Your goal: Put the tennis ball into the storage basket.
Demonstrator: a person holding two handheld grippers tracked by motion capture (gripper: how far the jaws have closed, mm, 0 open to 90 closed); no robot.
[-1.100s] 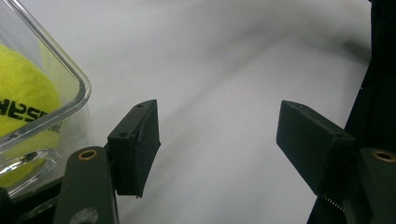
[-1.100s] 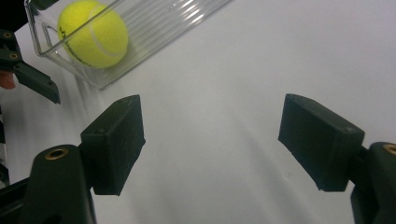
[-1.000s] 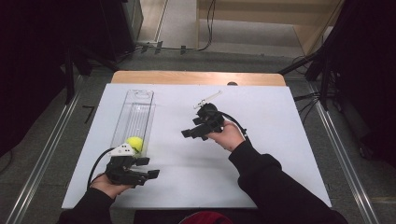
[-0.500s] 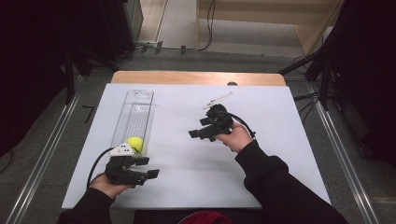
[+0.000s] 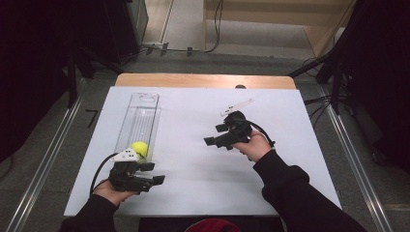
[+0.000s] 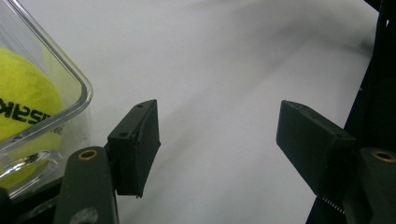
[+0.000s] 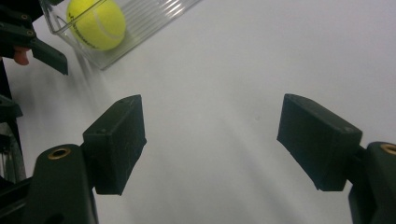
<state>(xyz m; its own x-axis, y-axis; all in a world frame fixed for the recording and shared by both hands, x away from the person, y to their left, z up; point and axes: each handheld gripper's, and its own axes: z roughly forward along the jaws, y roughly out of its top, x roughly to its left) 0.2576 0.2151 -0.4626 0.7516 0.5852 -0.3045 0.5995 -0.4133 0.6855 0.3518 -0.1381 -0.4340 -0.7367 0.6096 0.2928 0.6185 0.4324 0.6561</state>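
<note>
**Ball seated in clear tray; both grippers empty**

The tennis ball lies inside the clear tray, at the tray's six o'clock end, against its near wall. Just below it, at six o'clock, the left gripper rests on the white table, jaws spread and holding nothing; its own view places the tray corner at nine o'clock. At three o'clock of the ball, well apart, the right gripper hovers, jaws likewise released and empty, pointing towards the tray. Judgement: the placing step looks complete. Any next move calls for a fresh approach over the tray wall.
</note>
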